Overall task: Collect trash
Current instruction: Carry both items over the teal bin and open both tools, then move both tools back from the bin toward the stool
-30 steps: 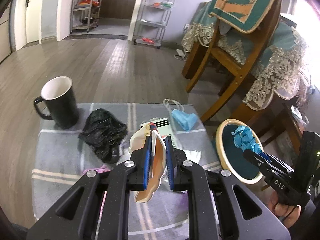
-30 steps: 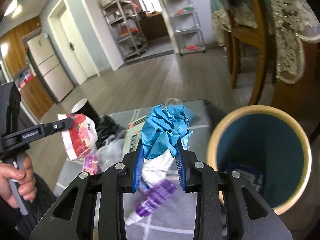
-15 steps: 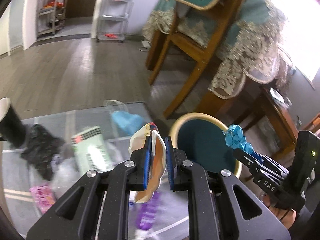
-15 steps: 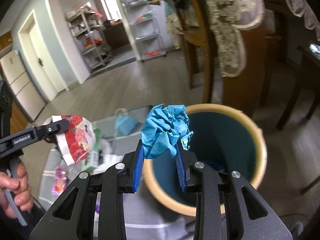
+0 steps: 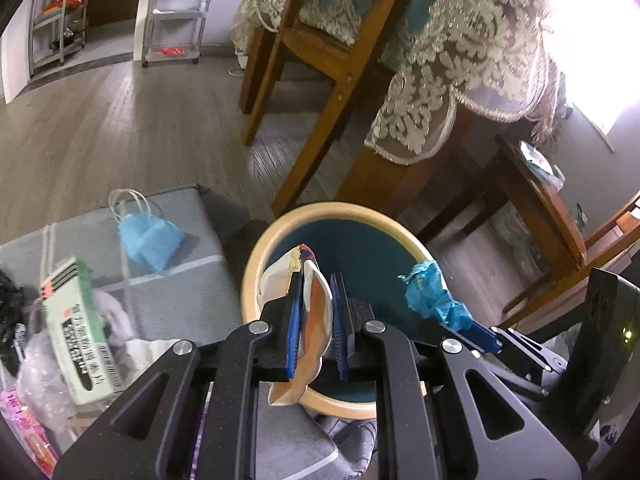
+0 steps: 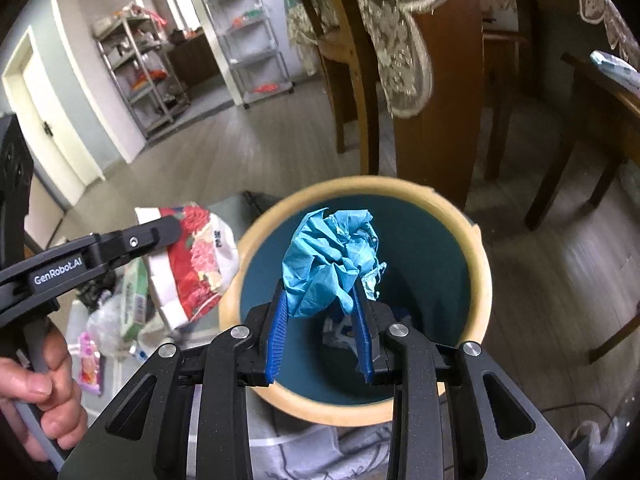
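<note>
A round trash bin (image 5: 276, 224) (image 6: 476, 248) with a tan rim and teal inside stands on the floor beside the low grey-covered table (image 5: 188, 304). My left gripper (image 5: 316, 280) is shut on a red-and-white flowered wrapper (image 5: 316, 312) (image 6: 196, 260), held over the bin's near left rim. My right gripper (image 6: 320, 296) (image 5: 440, 308) is shut on a crumpled blue glove (image 6: 332, 260) (image 5: 428, 292), hanging over the bin's opening. Some white and blue trash (image 6: 340, 328) lies at the bin's bottom.
On the table lie a blue face mask (image 5: 148, 236), a green-and-white box (image 5: 76, 324), clear plastic (image 5: 40, 380), a pink packet (image 5: 24, 428) and something black (image 5: 8, 320). A wooden chair (image 5: 320, 80) and lace-covered table (image 5: 460, 60) stand behind the bin. A hand (image 6: 44, 392) grips the left handle.
Both grippers have swung right from over the table to the bin, each still holding its piece. The black mug has left the view. The bin now fills the middle of both views.
</note>
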